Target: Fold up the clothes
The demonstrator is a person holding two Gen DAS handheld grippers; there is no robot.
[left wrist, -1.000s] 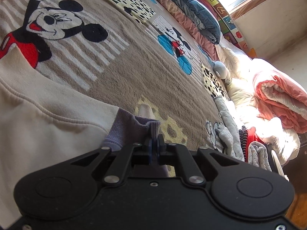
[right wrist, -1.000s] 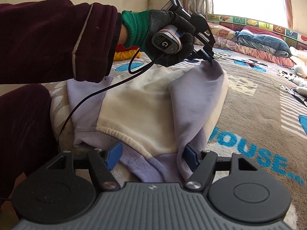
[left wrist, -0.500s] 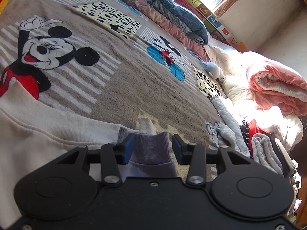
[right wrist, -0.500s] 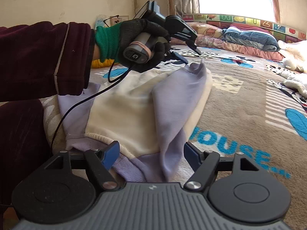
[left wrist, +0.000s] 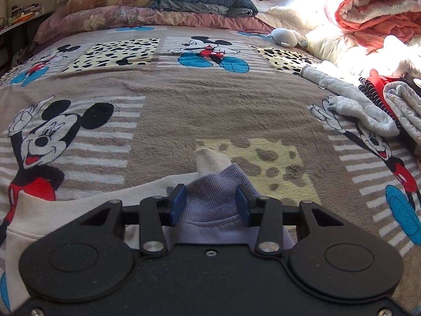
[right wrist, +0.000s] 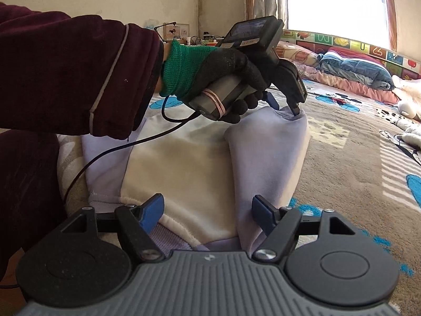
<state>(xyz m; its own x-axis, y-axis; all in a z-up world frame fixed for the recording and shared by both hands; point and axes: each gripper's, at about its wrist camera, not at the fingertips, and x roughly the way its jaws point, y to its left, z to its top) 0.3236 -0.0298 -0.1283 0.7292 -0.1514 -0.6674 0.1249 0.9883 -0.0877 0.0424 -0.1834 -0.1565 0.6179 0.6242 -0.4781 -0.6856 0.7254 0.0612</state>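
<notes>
Folding a cream and lilac sweatshirt (right wrist: 189,163) on the Mickey Mouse blanket (left wrist: 210,105).

Through my left wrist camera, my left gripper (left wrist: 210,204) has gone from pinched shut on the lilac cuff (left wrist: 210,197) a second ago to jaws apart, the cuff lying loose between the blue pads (left wrist: 178,202) at the sweatshirt's cream edge; a grey garment (left wrist: 355,105) lies well off to the right. Through my right wrist camera, my right gripper (right wrist: 208,213) stays wide apart over the hem, holding nothing, while my gloved left hand (right wrist: 226,79) tips the other gripper down onto the folded lilac sleeve (right wrist: 268,152).
</notes>
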